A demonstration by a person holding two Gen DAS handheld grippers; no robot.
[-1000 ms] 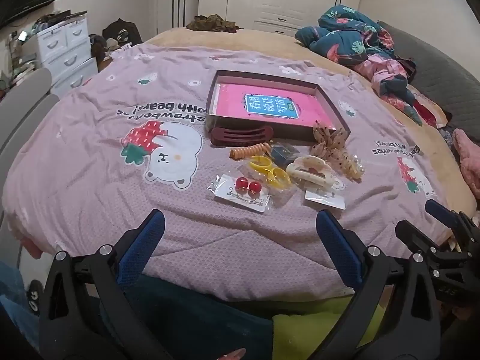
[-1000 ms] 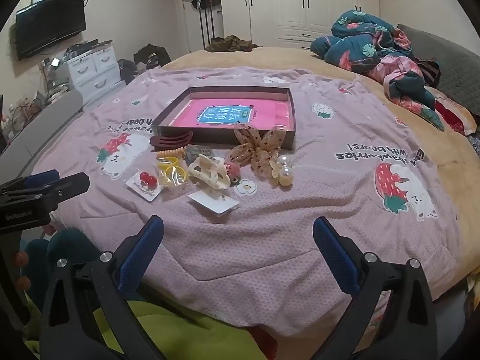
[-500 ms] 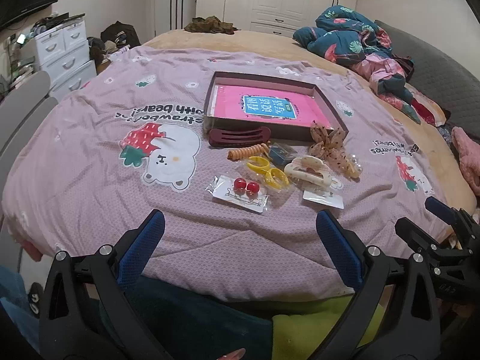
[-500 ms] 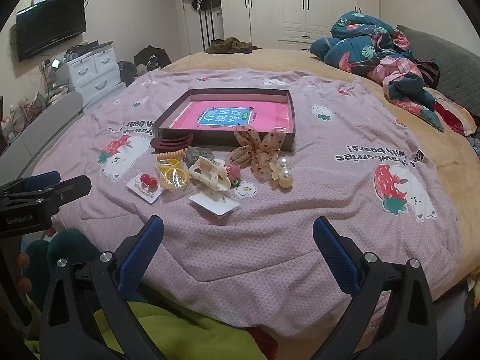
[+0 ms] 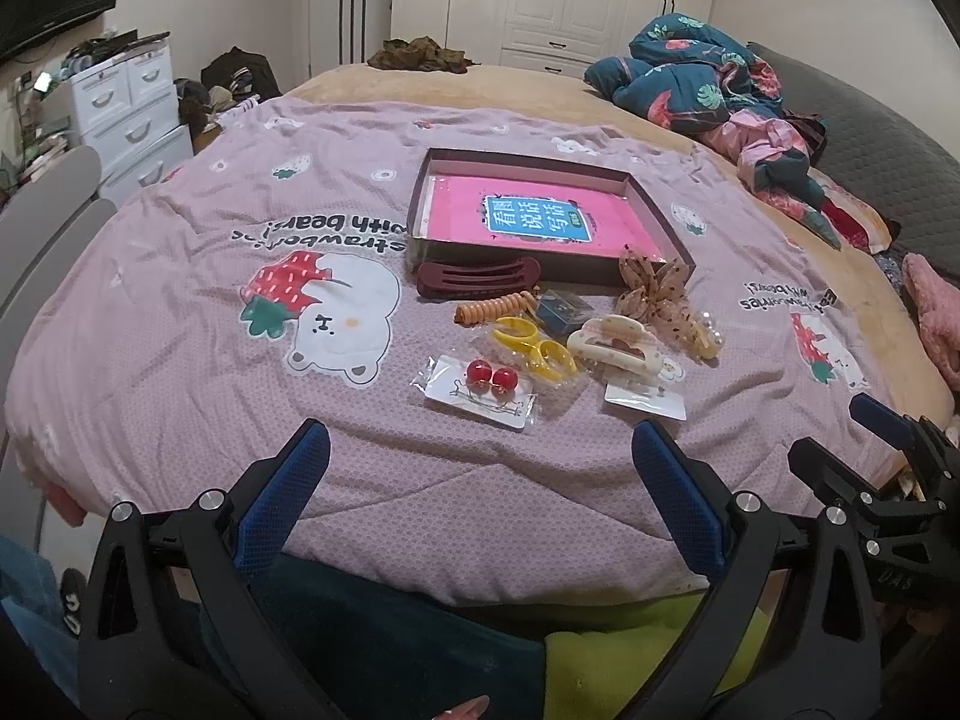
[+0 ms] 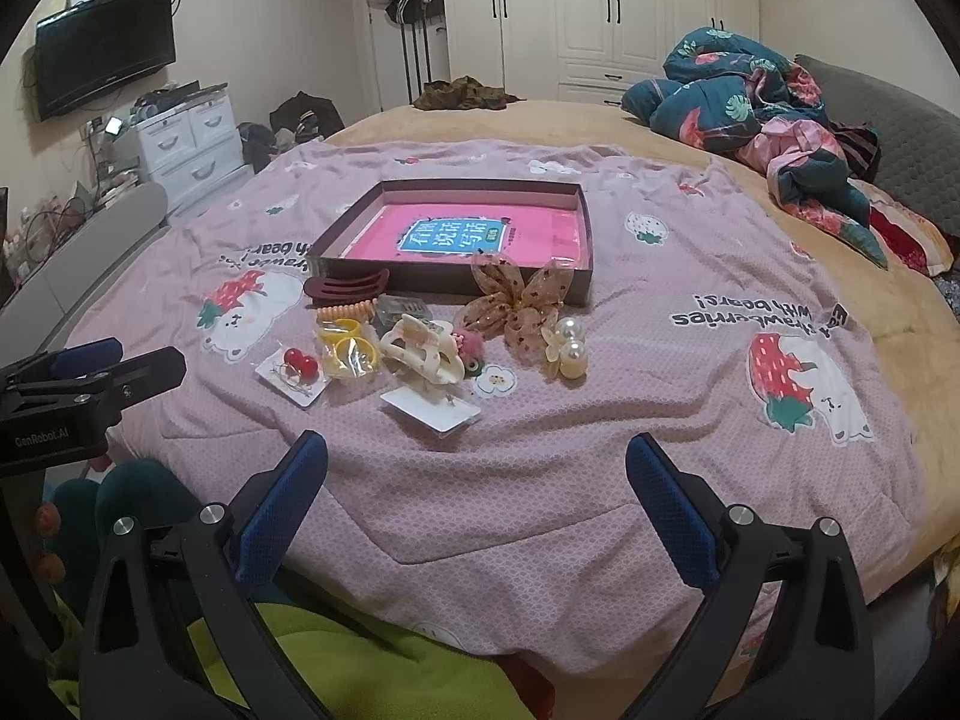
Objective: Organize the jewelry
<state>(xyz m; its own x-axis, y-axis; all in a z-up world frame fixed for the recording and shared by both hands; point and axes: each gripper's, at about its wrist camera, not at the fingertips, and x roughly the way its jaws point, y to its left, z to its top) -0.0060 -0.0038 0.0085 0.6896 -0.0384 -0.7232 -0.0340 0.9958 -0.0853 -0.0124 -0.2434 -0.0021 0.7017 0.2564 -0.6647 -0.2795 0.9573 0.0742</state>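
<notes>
A shallow brown box [image 5: 427,251] with a pink book inside lies on the pink bedspread; it also shows in the right wrist view [image 6: 588,252]. In front of it lie a dark red hair claw [image 5: 477,279], an orange coil tie [image 5: 492,309], yellow rings [image 5: 534,345], a cream claw clip [image 5: 618,345], red bead earrings on a card [image 5: 489,381], a dotted bow [image 6: 516,300] and pearl pieces [image 6: 570,348]. My left gripper [image 5: 480,462] is open and empty, near the bed's front edge. My right gripper [image 6: 477,468] is open and empty, also short of the items.
A white card [image 6: 432,411] lies nearest the right gripper. A crumpled quilt [image 6: 768,114] sits at the back right. White drawers [image 6: 186,138] and a wall TV [image 6: 105,48] stand to the left. The left gripper shows at the right wrist view's left edge [image 6: 90,372].
Both views have pulled back and risen slightly, so the items look a bit farther away. Nothing on the bed has moved. Both grippers stay open.
</notes>
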